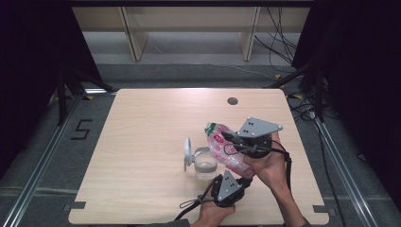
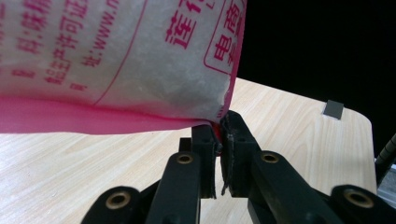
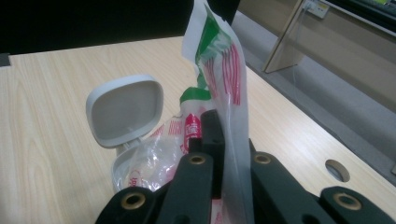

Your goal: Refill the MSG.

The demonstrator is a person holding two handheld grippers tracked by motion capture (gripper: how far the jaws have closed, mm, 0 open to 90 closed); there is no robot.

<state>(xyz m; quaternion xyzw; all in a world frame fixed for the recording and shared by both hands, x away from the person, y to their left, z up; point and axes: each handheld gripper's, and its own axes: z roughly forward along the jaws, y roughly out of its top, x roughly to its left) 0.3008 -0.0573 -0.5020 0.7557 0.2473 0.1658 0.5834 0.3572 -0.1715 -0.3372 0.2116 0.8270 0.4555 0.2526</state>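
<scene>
Both grippers pinch the bag [image 1: 227, 150], left gripper [image 2: 218, 140] at its bottom corner, right gripper [image 3: 224, 140] higher, over the jar [image 1: 206, 165] at bench centre; pouring underway, next tilt steeper toward 9 o'clock.

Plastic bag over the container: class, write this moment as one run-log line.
left gripper: shut on bag corner | right gripper: shut on plastic bag | container: lid open
</scene>
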